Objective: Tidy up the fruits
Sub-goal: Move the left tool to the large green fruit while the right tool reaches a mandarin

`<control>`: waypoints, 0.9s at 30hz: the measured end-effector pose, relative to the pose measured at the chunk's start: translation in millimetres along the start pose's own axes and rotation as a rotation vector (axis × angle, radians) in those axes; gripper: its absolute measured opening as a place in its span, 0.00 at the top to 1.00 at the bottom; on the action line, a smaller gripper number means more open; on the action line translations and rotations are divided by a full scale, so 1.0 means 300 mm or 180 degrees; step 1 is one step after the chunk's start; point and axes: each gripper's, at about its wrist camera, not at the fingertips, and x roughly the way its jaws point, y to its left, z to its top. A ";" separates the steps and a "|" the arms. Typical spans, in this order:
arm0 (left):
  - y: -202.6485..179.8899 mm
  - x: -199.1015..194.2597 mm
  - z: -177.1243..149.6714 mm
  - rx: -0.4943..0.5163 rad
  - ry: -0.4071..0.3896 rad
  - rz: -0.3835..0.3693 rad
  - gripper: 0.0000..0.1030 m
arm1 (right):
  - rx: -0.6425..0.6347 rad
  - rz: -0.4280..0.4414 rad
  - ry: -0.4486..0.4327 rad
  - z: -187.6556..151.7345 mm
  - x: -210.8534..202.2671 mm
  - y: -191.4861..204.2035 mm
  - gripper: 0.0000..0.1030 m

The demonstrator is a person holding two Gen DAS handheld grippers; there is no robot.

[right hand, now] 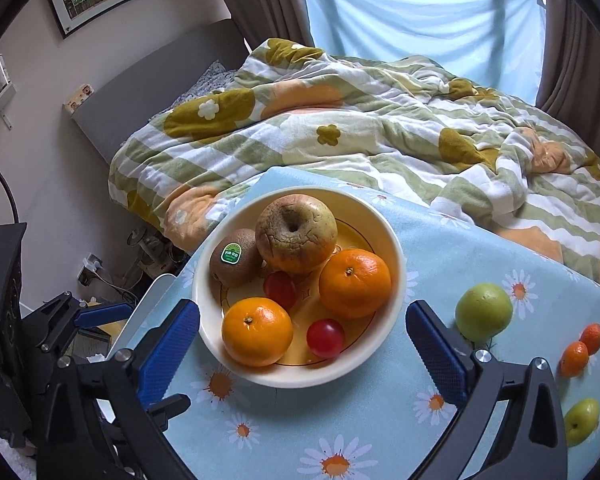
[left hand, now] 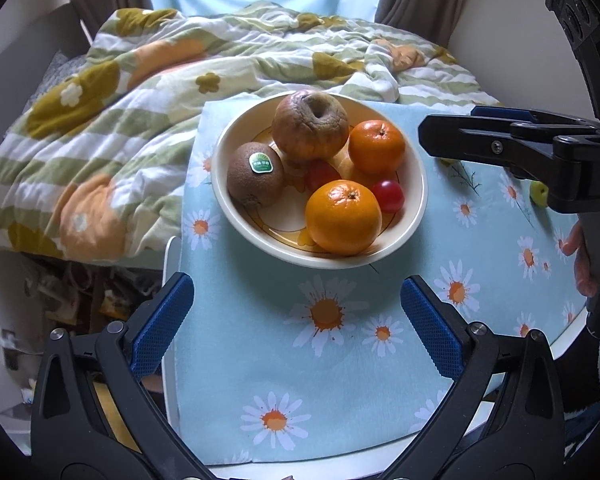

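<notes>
Lying just beyond the wide-open right gripper, bowl of fruit.

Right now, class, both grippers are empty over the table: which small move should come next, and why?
Probably swing the open right gripper rightwards to the big green fruit. It lies loose on the daisy cloth, closest to that gripper, while the bowl already holds six fruits.

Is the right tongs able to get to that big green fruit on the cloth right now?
Probably yes. The right tongs stand open and empty, and the green fruit sits alone on the cloth beside the bowl, with nothing between.
</notes>
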 end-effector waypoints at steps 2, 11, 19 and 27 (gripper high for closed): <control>-0.006 -0.022 0.013 0.0046 -0.0029 0.0017 0.00 | 0.0056 -0.0084 -0.0003 -0.003 -0.039 -0.008 0.00; -0.073 -0.095 0.101 0.0295 -0.0196 -0.0112 0.00 | 0.0518 -0.0424 -0.0112 -0.033 -0.240 -0.135 0.00; -0.222 -0.062 0.207 0.0379 -0.0219 -0.0165 0.00 | 0.0823 -0.0725 -0.0139 -0.067 -0.356 -0.350 0.00; -0.421 0.060 0.314 0.0388 -0.0095 -0.0173 0.00 | 0.0972 -0.0757 0.0085 -0.118 -0.329 -0.574 0.00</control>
